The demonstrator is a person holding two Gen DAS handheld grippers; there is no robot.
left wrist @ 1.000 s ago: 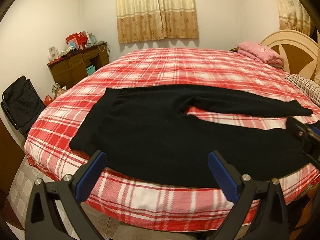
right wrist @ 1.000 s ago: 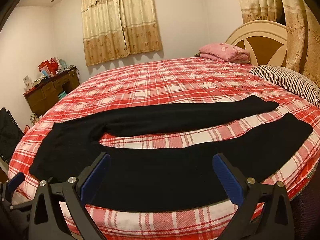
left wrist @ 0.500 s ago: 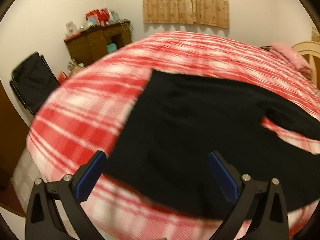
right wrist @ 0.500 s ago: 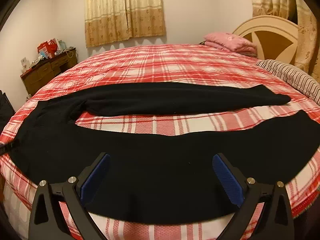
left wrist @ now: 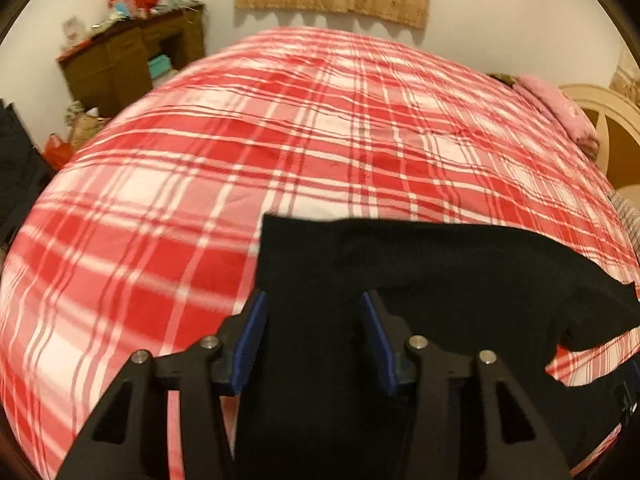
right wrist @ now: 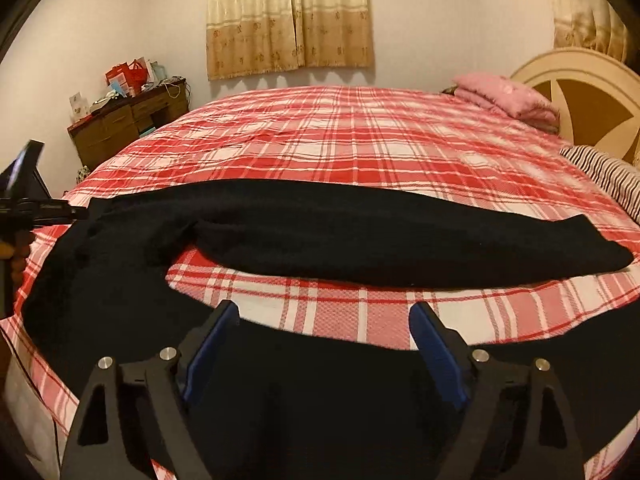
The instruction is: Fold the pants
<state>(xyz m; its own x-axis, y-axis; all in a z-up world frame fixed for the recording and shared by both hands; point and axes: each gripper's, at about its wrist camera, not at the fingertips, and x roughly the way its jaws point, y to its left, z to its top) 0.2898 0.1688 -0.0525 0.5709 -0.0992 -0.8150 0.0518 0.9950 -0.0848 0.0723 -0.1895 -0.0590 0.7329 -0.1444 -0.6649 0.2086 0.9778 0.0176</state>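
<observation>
1. We see the black pants (right wrist: 320, 236) spread flat on the bed (right wrist: 360, 136), which carries a red and white plaid cover. The waist lies to the left in the right wrist view and the two legs run to the right, apart from each other, with a strip of plaid cover between them.
2. The left hand-held gripper (left wrist: 312, 336) is at the waist end of the pants. Its jaws have just been closing and now stand partly apart. The waist edge of the black fabric lies between the blue pads (left wrist: 250, 340); we cannot tell whether the pads press on it.
3. The right hand-held gripper (right wrist: 324, 344) is over the near leg of the pants. Its jaws have just been closing a little and stand wide apart, with the black fabric below and between them, not clamped.
4. In the right wrist view the left hand-held gripper appears at the far left edge, at the waist corner.
5. A pink folded blanket (right wrist: 504, 96) and a striped pillow (right wrist: 608, 176) lie beside the headboard (right wrist: 584, 92).
6. A brown dresser (right wrist: 124, 128) stands against the wall, below the curtains (right wrist: 288, 20).
</observation>
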